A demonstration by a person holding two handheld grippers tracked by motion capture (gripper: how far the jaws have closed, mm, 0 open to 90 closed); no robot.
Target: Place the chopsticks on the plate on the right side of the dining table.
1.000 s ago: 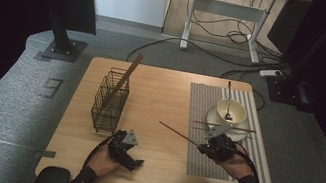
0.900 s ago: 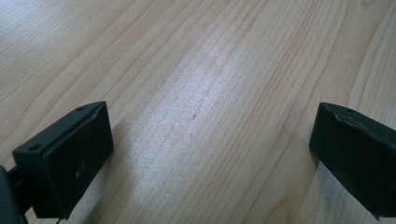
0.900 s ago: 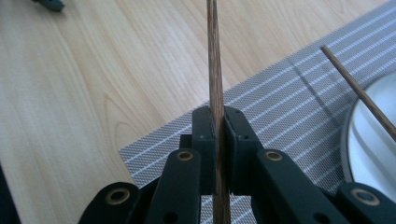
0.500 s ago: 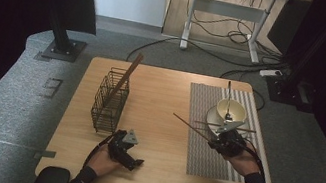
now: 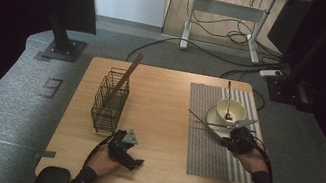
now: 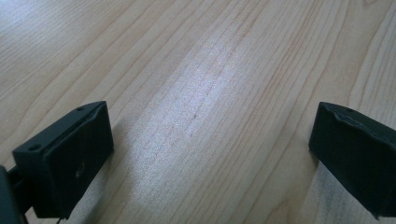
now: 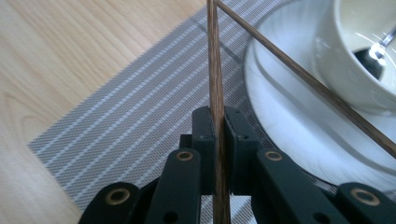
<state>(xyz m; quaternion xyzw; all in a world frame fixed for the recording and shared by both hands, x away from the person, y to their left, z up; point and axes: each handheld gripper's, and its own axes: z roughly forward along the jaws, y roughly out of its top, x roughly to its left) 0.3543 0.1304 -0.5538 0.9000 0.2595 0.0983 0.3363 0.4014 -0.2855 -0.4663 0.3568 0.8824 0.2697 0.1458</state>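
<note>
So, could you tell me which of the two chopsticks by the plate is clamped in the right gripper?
The chopstick running straight up between the right gripper jaws; the other chopstick lies slanted across the white plate, free.

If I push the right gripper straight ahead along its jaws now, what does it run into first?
Most likely the white plate under the bowl. The right gripper, shut on a chopstick, points over the striped placemat, the plate's rim just ahead and right. A second chopstick crosses there; depth is unclear.

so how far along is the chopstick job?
Done: one chopstick lies across the plate. In hand: the right hand-held gripper is shut on the second chopstick over the placemat. Left: set it down. The left hand-held gripper is open, idle.
</note>
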